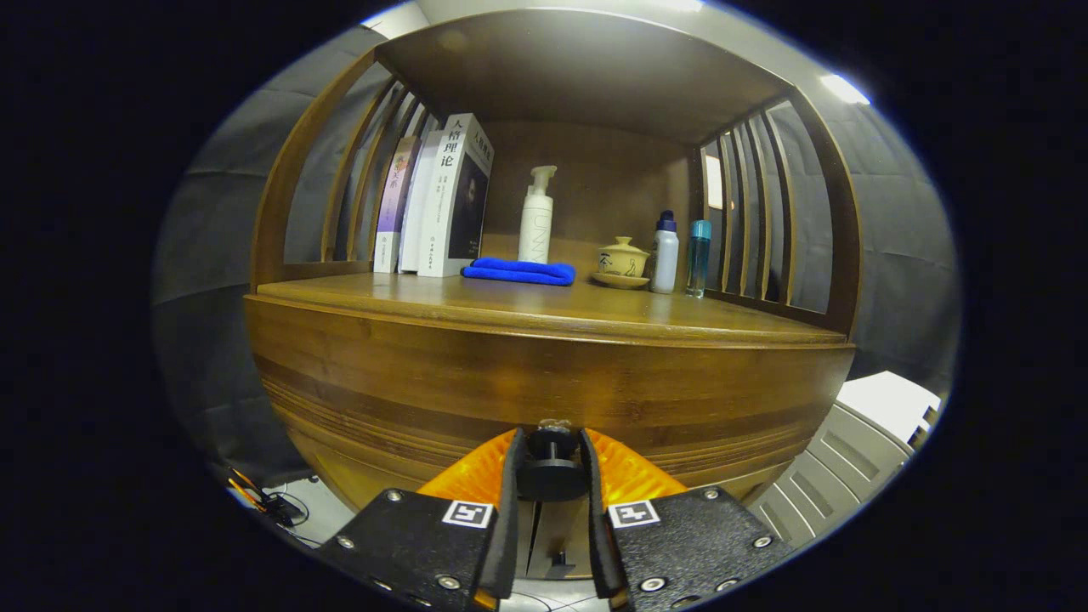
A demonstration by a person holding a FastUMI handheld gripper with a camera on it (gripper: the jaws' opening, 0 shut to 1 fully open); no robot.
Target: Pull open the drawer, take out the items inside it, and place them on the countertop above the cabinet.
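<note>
A wooden cabinet with a drawer front (544,374) stands right before me. Its dark round knob (552,463) sits between my two fingers, and both fingers press on its sides, so my gripper (551,459) is shut on the knob. The drawer looks closed and what lies inside it is hidden. Above the drawer front runs the countertop (527,310), a wooden shelf with slatted sides and a roof over it.
On the countertop stand several books (438,204) at the back left, a folded blue cloth (518,272), a white pump bottle (536,217), a lidded cup on a saucer (622,262), a white bottle (665,252) and a teal bottle (698,257). Its front strip is bare. A white crate (858,442) stands beside the cabinet.
</note>
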